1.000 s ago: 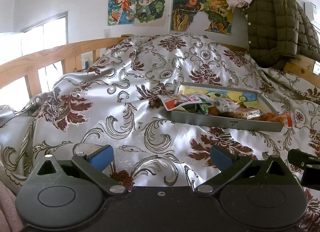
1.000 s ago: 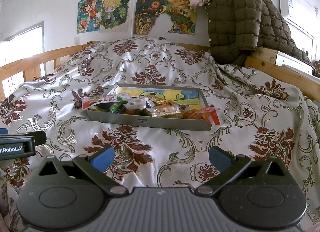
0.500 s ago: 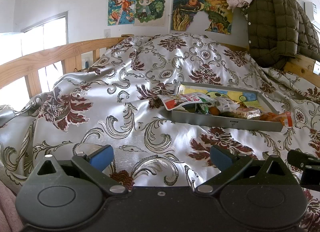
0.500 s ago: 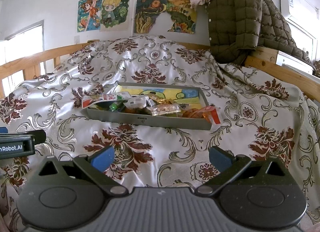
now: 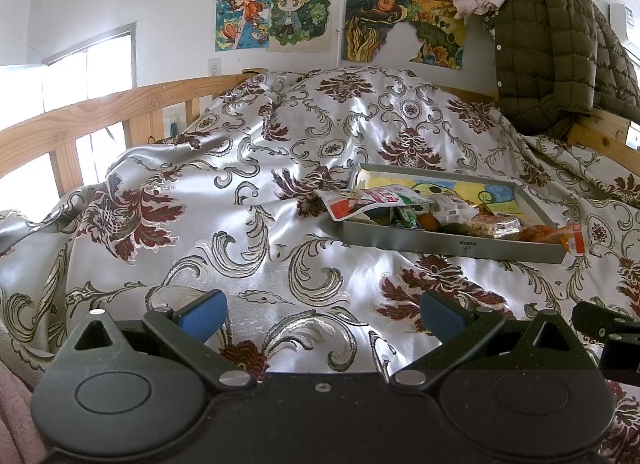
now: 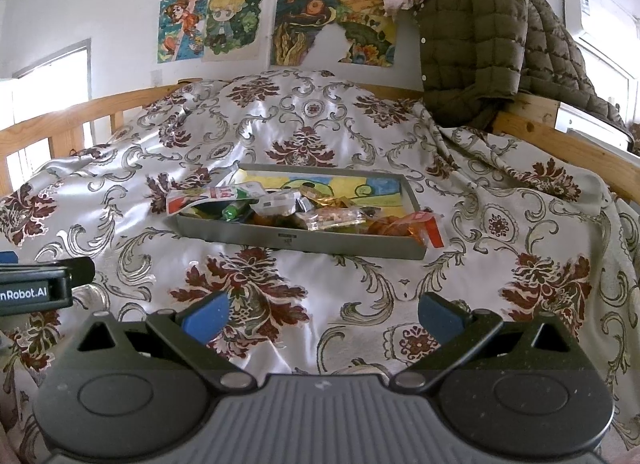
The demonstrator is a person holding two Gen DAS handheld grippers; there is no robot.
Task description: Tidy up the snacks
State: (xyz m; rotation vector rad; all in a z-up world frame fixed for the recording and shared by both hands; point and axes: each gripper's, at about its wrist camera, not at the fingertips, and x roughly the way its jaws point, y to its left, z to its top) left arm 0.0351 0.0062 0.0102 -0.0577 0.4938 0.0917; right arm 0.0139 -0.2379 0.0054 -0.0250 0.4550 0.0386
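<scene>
- Snacks heaped in grey tray mid-bed; red-white pouch overhanging its left rim.
- Right gripper and left gripper both spread wide, empty, well short of tray.
- Best approached low, overhanging pouch first.
- Slippery satin bedspread; wooden rails, wall drawings.

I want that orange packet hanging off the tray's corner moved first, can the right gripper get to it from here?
Probably yes. The right gripper is open, and only bare bedspread lies between it and the orange packet overhanging the tray corner. Nothing covers it.
</scene>
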